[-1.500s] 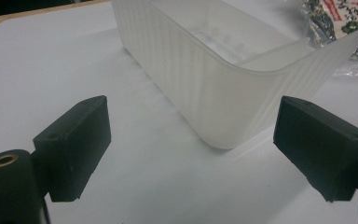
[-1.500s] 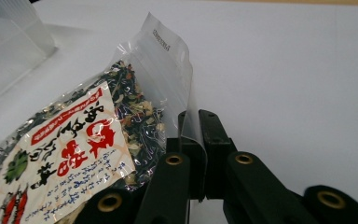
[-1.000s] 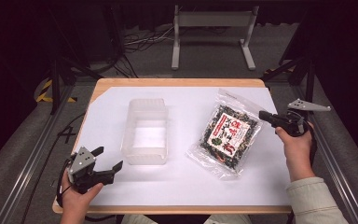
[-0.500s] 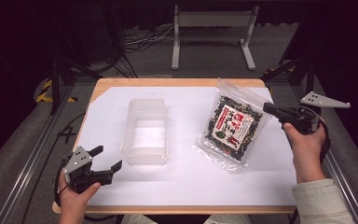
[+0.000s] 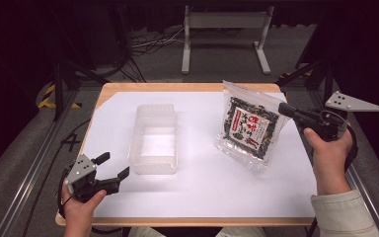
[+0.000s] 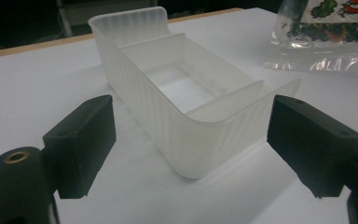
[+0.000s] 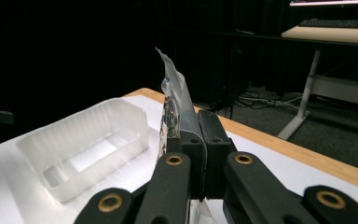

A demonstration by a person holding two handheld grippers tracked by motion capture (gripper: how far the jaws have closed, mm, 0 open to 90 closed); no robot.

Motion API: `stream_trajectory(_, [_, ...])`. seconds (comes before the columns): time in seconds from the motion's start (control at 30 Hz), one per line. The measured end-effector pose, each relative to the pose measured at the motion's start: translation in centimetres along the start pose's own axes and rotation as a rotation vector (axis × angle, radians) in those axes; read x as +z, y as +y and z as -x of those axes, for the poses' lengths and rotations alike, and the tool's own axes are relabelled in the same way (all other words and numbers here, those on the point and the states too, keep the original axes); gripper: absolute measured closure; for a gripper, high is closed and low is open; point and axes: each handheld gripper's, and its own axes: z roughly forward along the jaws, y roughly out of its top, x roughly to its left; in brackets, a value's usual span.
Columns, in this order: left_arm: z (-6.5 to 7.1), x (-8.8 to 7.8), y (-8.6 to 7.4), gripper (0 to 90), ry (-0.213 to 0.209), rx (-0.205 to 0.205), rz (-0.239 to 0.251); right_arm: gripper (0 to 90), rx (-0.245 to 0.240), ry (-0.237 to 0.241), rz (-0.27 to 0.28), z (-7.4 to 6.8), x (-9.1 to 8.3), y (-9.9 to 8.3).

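two grippers in play. your right gripper (image 5: 285, 109) is clamped on the edge of a clear snack bag (image 5: 249, 128), jaws pressed together with the plastic pinched between them; the right gripper view shows the bag's edge (image 7: 175, 100) standing up out of the closed jaws. the bag is lifted at its right side, tilted, lower end down on the white table cover (image 5: 202, 182), right half of the table. your right hand (image 5: 328, 158) grips the handle, cream sleeve at the bottom edge.

your left gripper (image 5: 112, 169) sits at the near left corner of the table, jaws spread wide, nothing between them, held in your left hand (image 5: 79, 210). in the left gripper view the translucent ribbed container (image 6: 186, 100) lies just ahead of the spread jaws, not touching them. from the high view the container (image 5: 154, 139) sits left of centre, upright, open top, apart from the bag. whether anything lies inside it, cannot tell.
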Motion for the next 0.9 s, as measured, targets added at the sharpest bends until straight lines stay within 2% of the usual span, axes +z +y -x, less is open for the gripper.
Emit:
stream_trajectory(0.1, [0.3,0.3,0.2,19.0,-0.015,-0.006,0.041,90.0,-0.011,0.012,0.01,-0.4,-0.1,0.5])
stream_trajectory(0.17, [0.5,0.6,0.3,18.8,-0.007,0.008,0.063,90.0,-0.019,0.017,0.018,-0.7,-0.1,0.8])
stream_trajectory(0.23, [0.7,1.0,0.5,16.8,-0.009,-0.003,0.052,90.0,-0.025,0.027,0.024,-0.8,-0.1,1.1])
stream_trajectory(0.3, [1.0,1.4,0.8,13.5,-0.045,-0.018,0.043,90.0,-0.031,0.032,0.03,-1.0,-0.1,1.4])
stream_trajectory(0.4, [1.3,1.6,1.2,11.3,-0.072,-0.011,0.041,90.0,-0.046,0.05,0.042,-1.5,-0.1,2.1])
stream_trajectory(0.43, [1.6,1.7,1.6,11.8,-0.09,-0.007,0.045,90.0,-0.046,0.054,0.042,-1.6,-0.1,2.2])
stream_trajectory(0.53, [1.9,1.7,2.1,12.4,-0.096,-0.014,0.053,90.0,-0.052,0.064,0.048,-1.9,-0.1,2.4])
stream_trajectory(0.57, [2.2,1.8,2.6,14.2,-0.122,-0.014,0.068,90.0,-0.055,0.081,0.053,-2.4,0.0,2.8])
stream_trajectory(0.6, [2.2,1.8,2.6,15.5,-0.122,-0.014,0.068,90.0,-0.059,0.085,0.054,-2.6,0.0,2.9])
stream_trajectory(0.63, [2.5,2.0,3.1,14.7,-0.135,0.002,0.078,90.0,-0.064,0.092,0.057,-2.8,0.1,3.0])
stream_trajectory(0.77, [3.0,2.3,3.8,12.6,-0.147,0.006,0.089,90.0,-0.071,0.122,0.068,-3.5,0.3,3.4])
stream_trajectory(0.83, [3.5,2.8,4.5,11.5,-0.177,0.011,0.086,90.0,-0.077,0.134,0.069,-3.9,0.4,3.6])
stream_trajectory(0.9, [3.6,3.0,4.7,10.5,-0.187,0.014,0.088,90.0,-0.084,0.138,0.07,-4.1,0.4,3.7])
